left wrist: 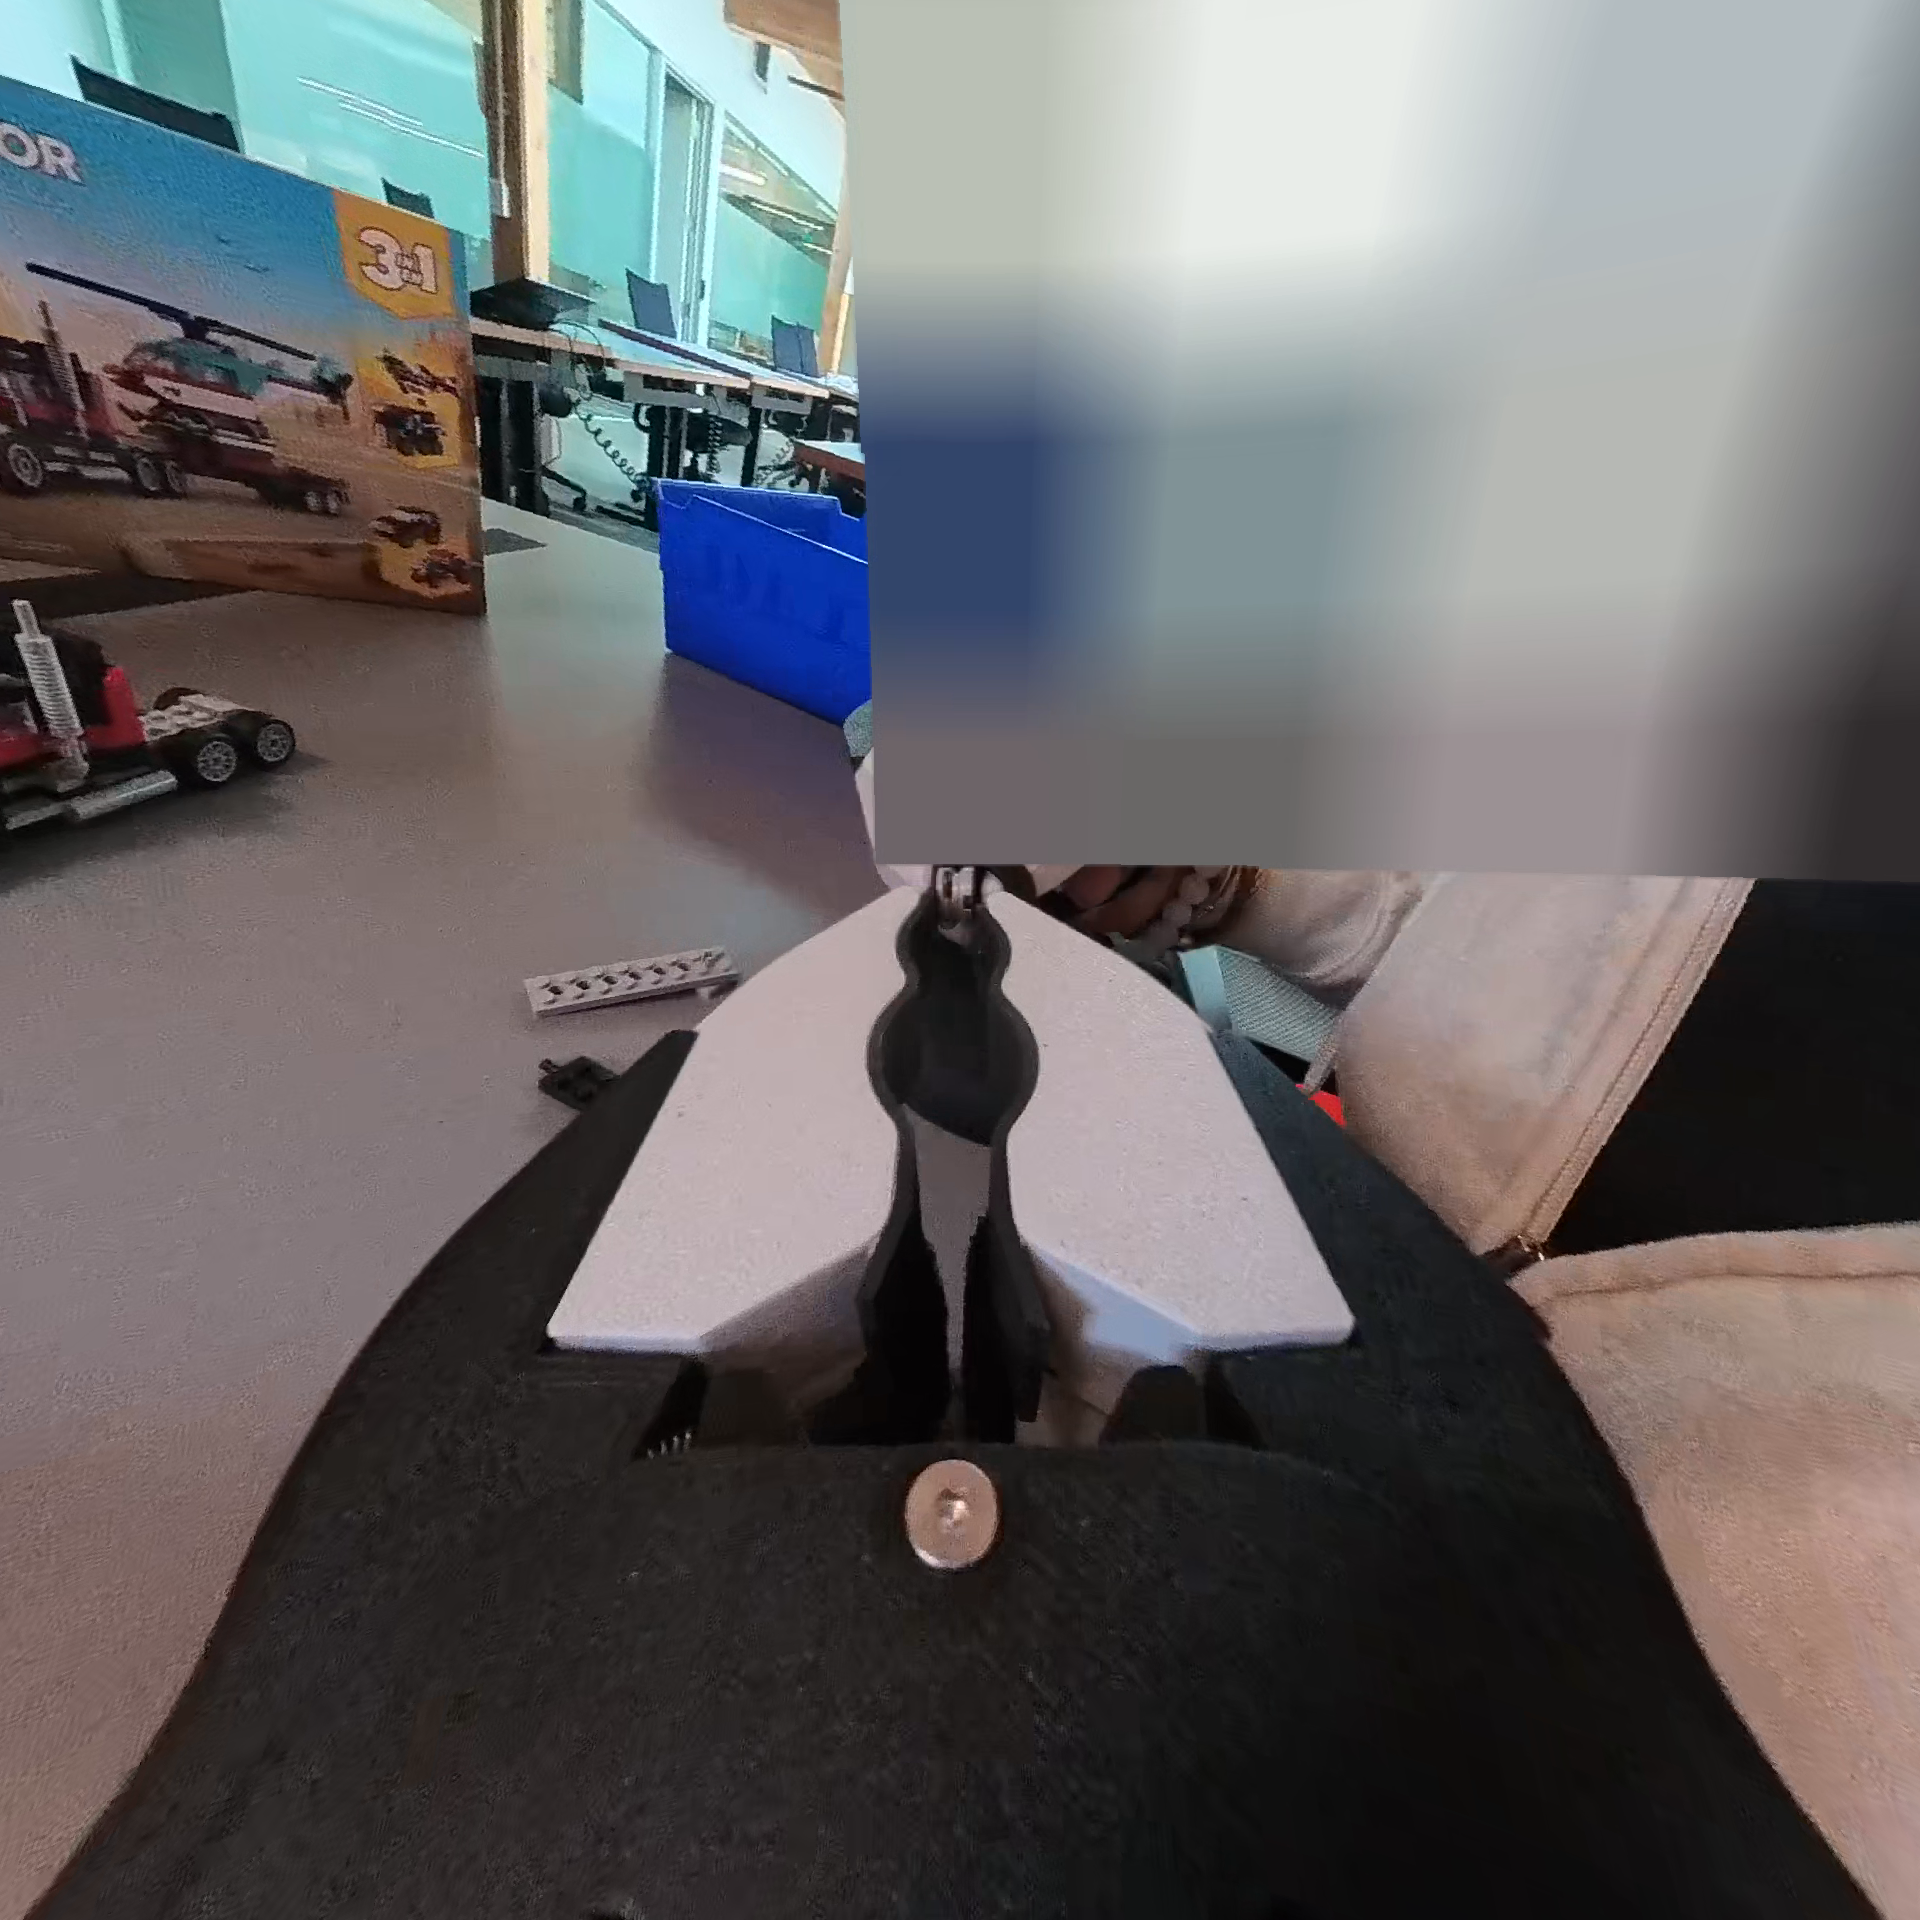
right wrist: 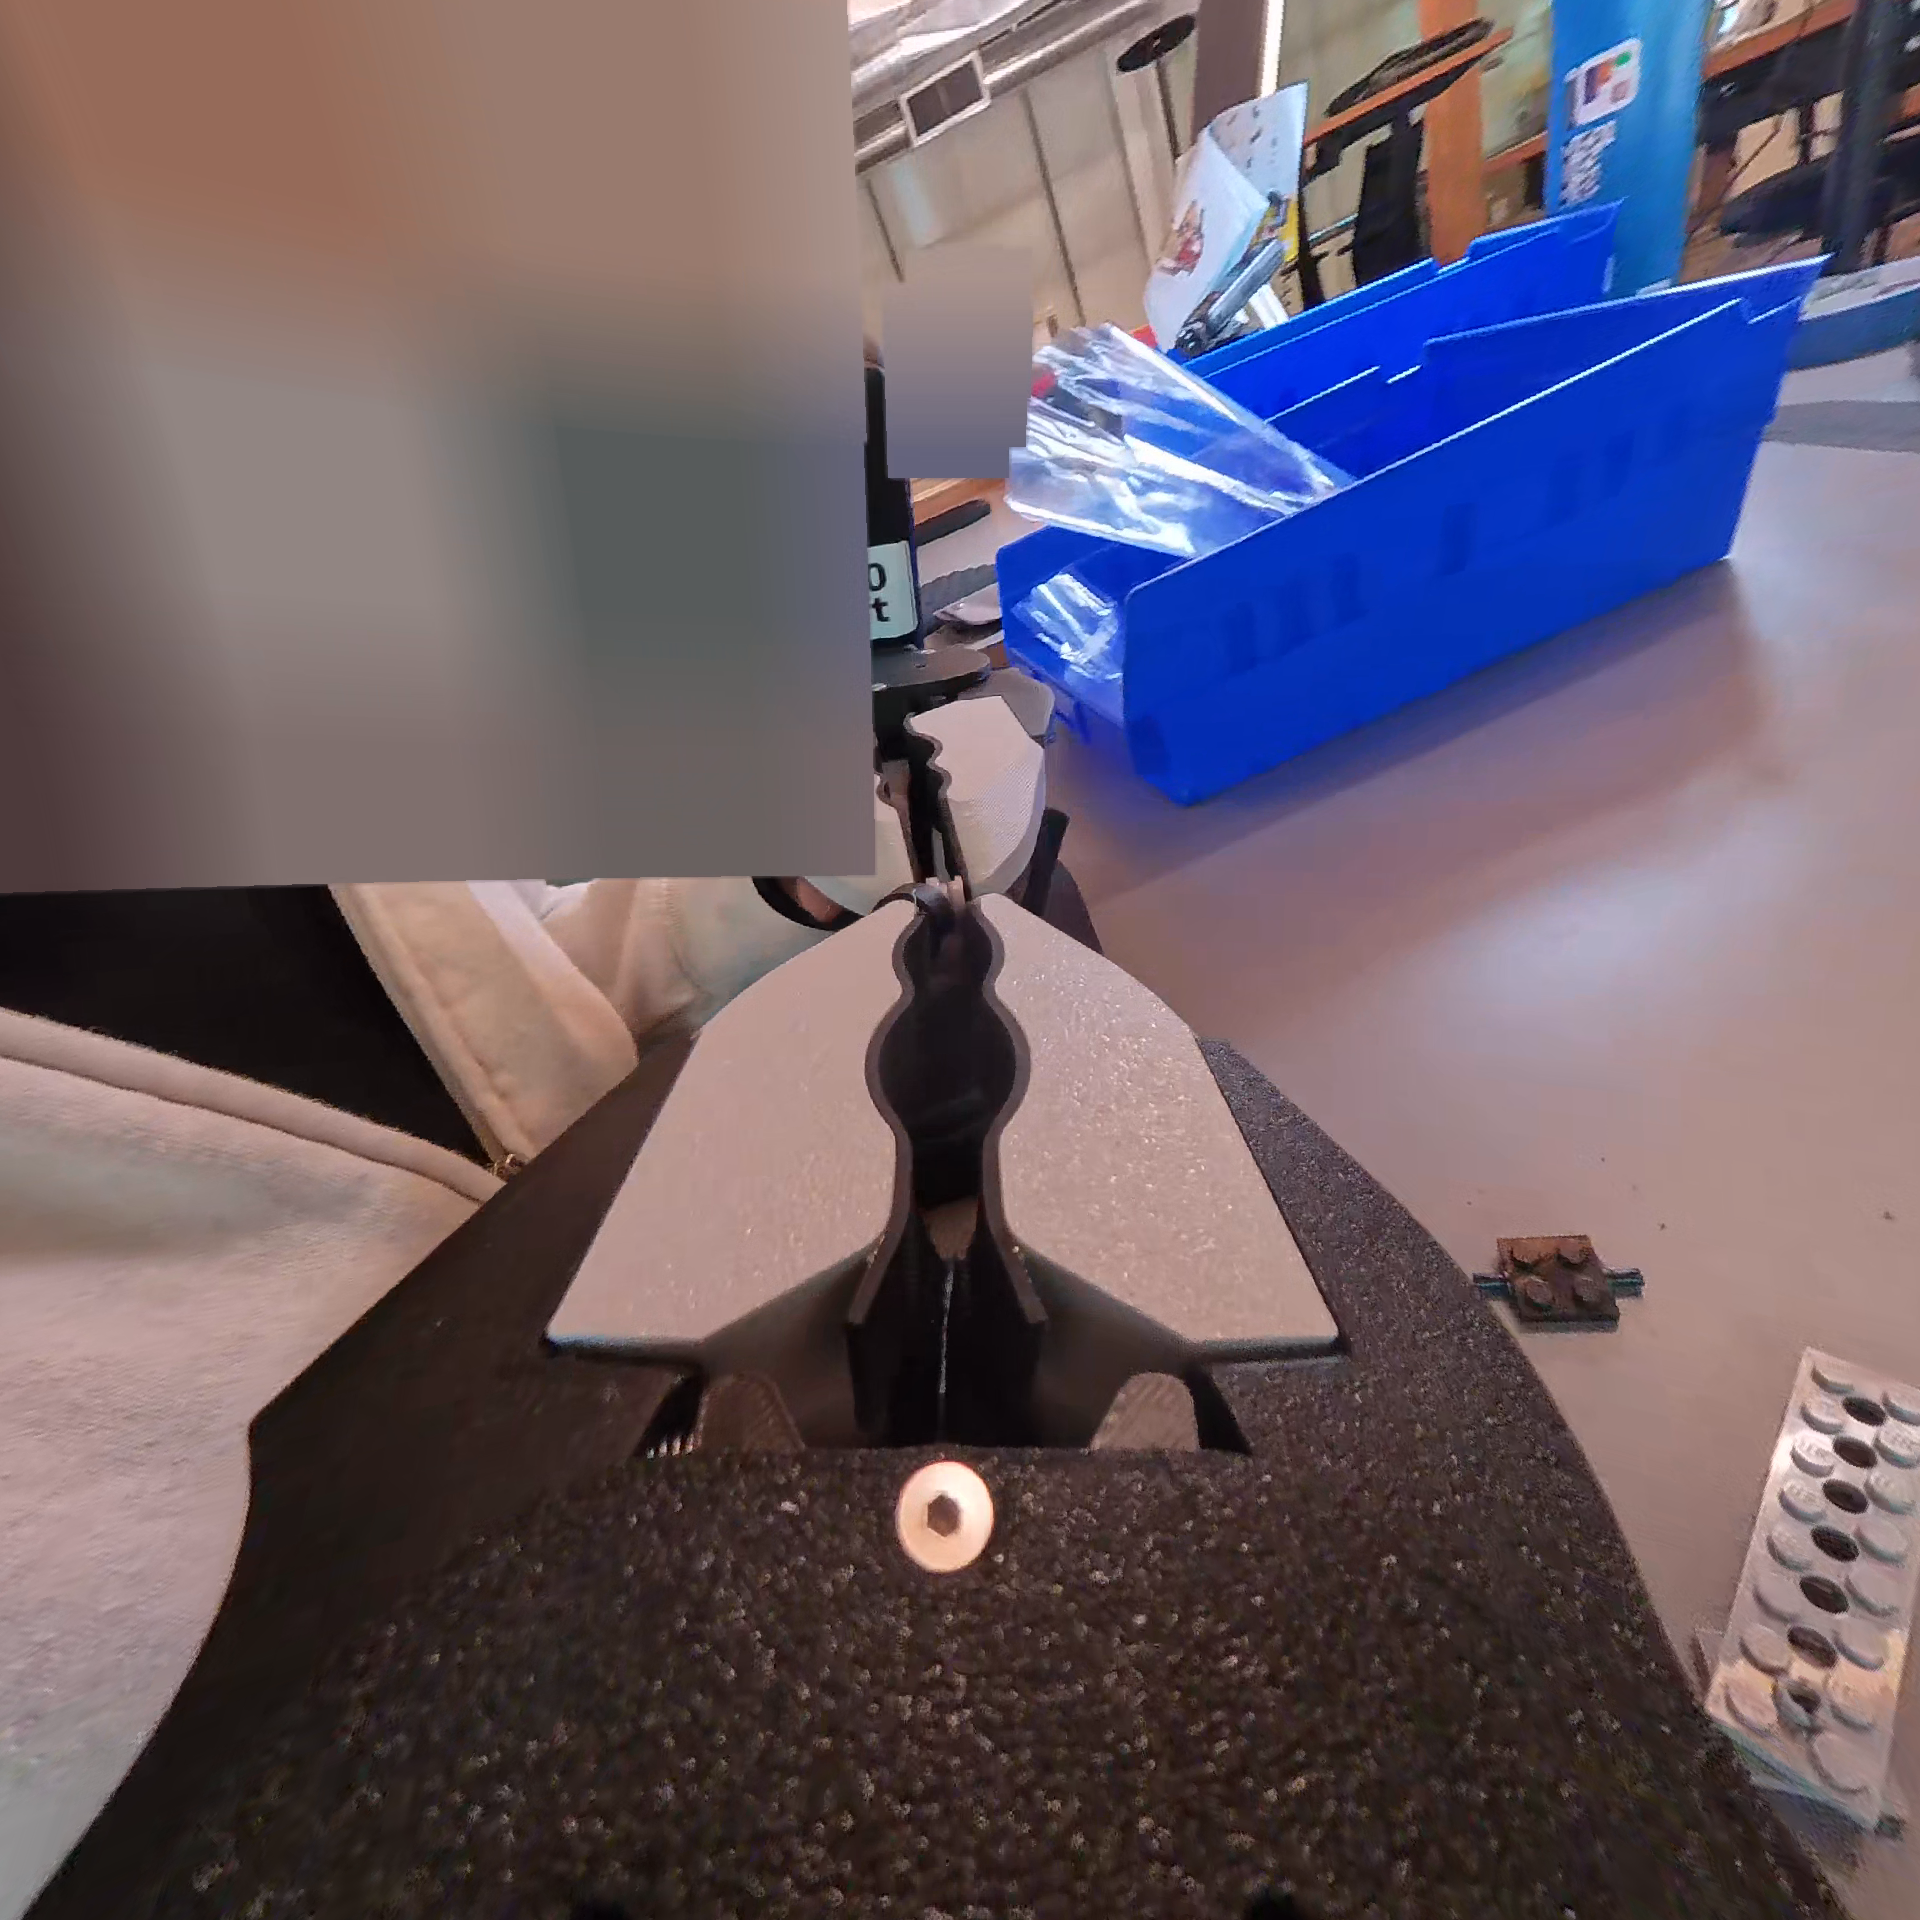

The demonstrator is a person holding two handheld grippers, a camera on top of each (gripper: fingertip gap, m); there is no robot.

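The left tongs (left wrist: 951, 891) and the right tongs (right wrist: 940, 906) point at each other above the desk (left wrist: 364, 1195), tip to tip. Each pair is drawn almost together on a small piece (left wrist: 953, 896) at the very tips. It looks grey and shiny from the left wrist and darker from the right, and it is too small to tell whether this is one part or two joined. In the right wrist view the fingertips (right wrist: 940, 842) of the left tongs come down onto that same spot, so the piece sits directly ahead of both pairs, between them.

A grey holed plate (left wrist: 634, 979) lies flat on the desk on the side away from the person's cream sleeve (left wrist: 1662, 1455). Its long axis runs roughly along the line of the two tongs. A small black part (left wrist: 571, 1081) lies just beside it, close against the left tongs' body.

Farther off stand a blue bin (right wrist: 1455, 582) with a clear plastic bag (right wrist: 1153, 447), a toy truck (left wrist: 104, 727) and a picture box (left wrist: 239, 395)
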